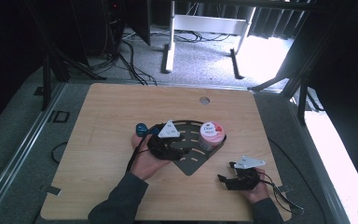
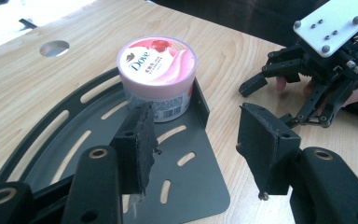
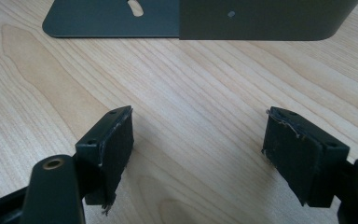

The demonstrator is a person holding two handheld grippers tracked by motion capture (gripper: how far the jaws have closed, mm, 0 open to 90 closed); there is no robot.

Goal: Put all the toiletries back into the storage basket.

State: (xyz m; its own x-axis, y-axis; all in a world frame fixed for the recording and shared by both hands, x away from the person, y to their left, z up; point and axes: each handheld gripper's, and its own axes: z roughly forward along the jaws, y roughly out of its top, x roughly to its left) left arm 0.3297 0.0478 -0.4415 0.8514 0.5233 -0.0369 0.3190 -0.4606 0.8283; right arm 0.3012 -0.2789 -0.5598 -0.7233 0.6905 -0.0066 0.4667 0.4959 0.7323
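The tub (image 2: 157, 77) stands in the rack's (image 2: 74, 140) corner on the desk (image 1: 112, 107). Both tools, left (image 2: 193, 151) and right (image 3: 198, 156), gape empty. It looks light, rigid, slick; grip its sides.

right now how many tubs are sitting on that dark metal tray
1. A single pink-lidded Dove tub stands upright in the far right corner of the slotted tray, against its raised wall. The left gripper covers part of the tray in the high view, so something small could be hidden there.

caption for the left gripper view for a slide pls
Open left gripper faces a Dove tub on a dark slotted tray.
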